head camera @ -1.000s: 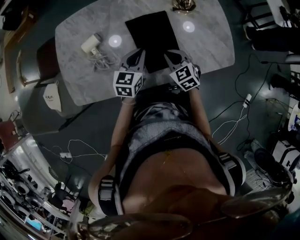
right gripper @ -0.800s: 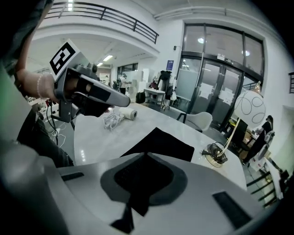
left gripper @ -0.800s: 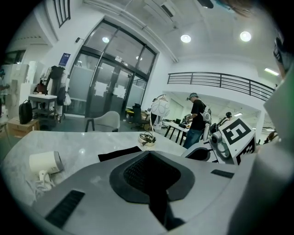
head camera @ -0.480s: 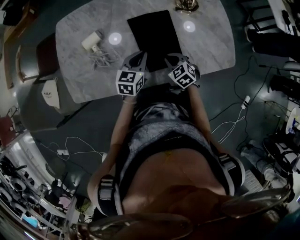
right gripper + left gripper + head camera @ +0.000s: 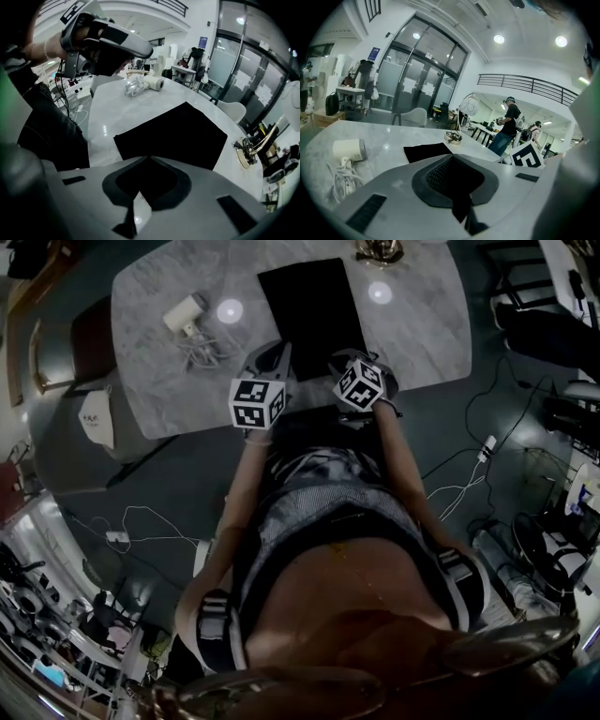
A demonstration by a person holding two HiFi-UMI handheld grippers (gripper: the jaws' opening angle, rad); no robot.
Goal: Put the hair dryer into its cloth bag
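The black cloth bag [image 5: 311,310] lies flat on the marble table [image 5: 412,334], straight ahead of me. To its left lies the white hair dryer [image 5: 185,313], with its bundled cord [image 5: 202,354] beside it. My left gripper [image 5: 273,354] hovers at the bag's near left corner, jaws shut and empty. At the bag's near right corner my right gripper [image 5: 344,360] tilts down, shut with nothing in it. The left gripper view shows the bag [image 5: 427,151] and the dryer [image 5: 349,149] beyond the shut left gripper [image 5: 453,158]. Below the right gripper [image 5: 147,160] the bag [image 5: 178,133] spreads out.
A gold-coloured stand with a coiled cable [image 5: 379,249] sits at the table's far edge. A chair [image 5: 89,357] and a white paper bag [image 5: 96,418] are on the left. Cables [image 5: 469,484] trail on the floor to the right. People stand in the hall behind [image 5: 506,124].
My right gripper has sunk and tipped down toward the bag's near edge. The left gripper has sunk a little. Bag and dryer have not moved.
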